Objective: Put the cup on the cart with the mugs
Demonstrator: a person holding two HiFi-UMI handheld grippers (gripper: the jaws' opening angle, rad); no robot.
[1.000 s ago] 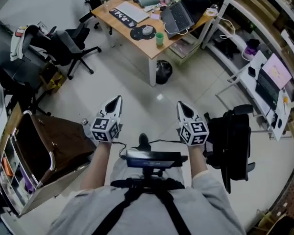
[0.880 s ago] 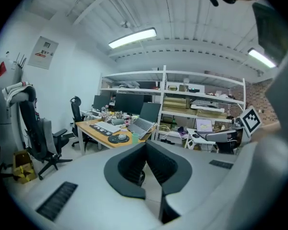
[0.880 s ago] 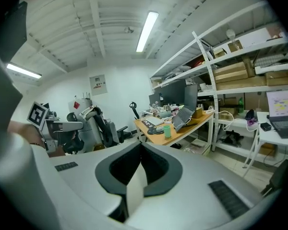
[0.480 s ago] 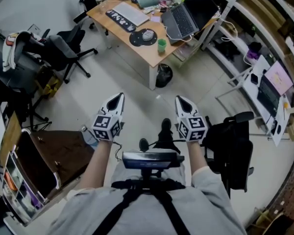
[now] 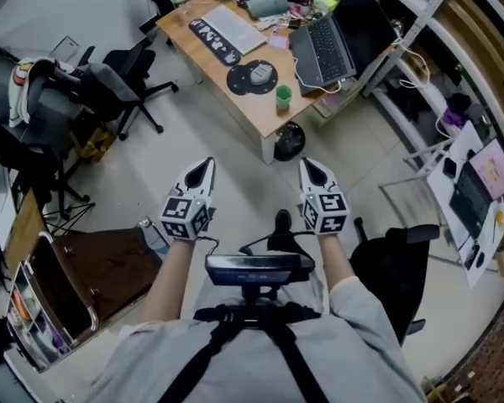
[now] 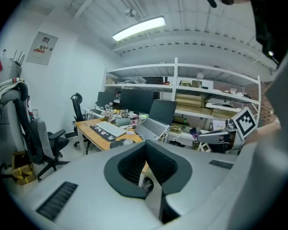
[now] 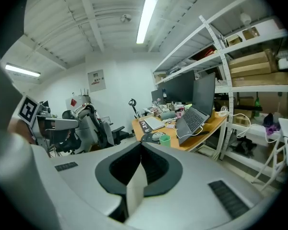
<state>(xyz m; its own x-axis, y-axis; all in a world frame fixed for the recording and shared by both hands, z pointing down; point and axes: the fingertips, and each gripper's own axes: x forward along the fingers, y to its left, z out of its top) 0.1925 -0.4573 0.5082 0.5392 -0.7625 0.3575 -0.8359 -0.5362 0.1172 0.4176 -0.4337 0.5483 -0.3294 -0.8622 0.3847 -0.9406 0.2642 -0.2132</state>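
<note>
The left claw and the right claw are both hanging shut and empty, well apart from the green cup, which is standing on the wooden counter beside the laptop.

Wooden desk with laptop, keyboard (cluttered); black bin beneath
</note>
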